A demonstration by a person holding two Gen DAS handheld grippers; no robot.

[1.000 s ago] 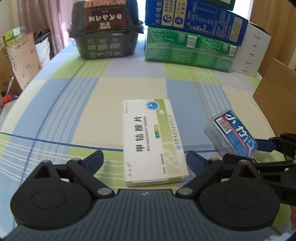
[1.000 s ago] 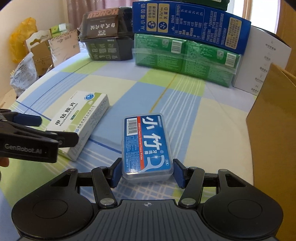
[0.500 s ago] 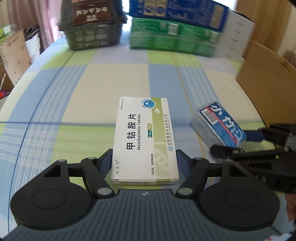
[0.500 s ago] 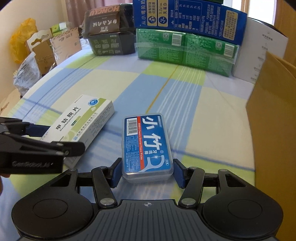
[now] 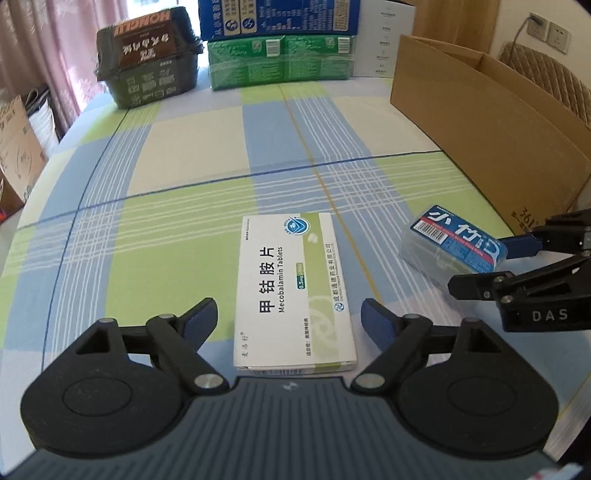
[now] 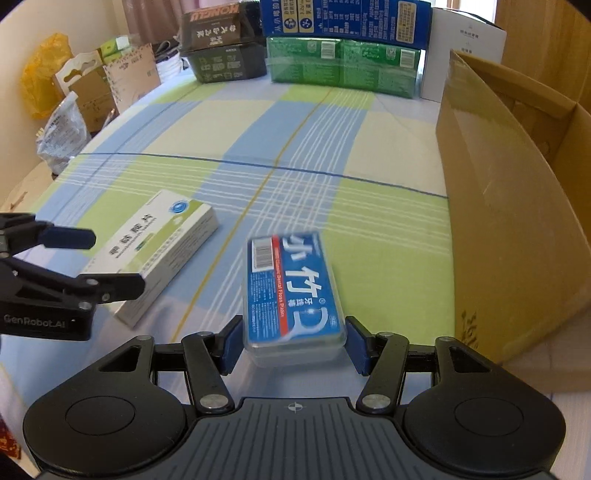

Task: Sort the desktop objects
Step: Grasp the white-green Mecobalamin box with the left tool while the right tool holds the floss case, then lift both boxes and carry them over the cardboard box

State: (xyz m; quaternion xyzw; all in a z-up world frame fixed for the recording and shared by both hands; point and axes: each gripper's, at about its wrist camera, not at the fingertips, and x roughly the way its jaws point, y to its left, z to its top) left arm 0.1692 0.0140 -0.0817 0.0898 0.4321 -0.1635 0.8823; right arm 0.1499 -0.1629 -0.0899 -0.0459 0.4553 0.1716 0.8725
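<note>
Blue-and-green plaid cloth over the whole table. White Mecobalamin tablet box lying flat, lower centre of the left wrist view, right between the left gripper jaws, which sit apart with a visible gap on both sides of the box, not touching it. Same tablet box at middle left in the right wrist view, with the left gripper poking in from the left edge.

Clear dental floss pick case with a blue label, lower centre of the right wrist view, a bit motion-blurred. Right gripper jaws clamped on its near end, blue pads pressed against both sides. Looks tilted and maybe lifted off the cloth in the left wrist view, middle right, but can't say for sure.

Open cardboard box along the right side, just beside the case. Green packs, blue carton and a dark container stacked along the top.
</note>
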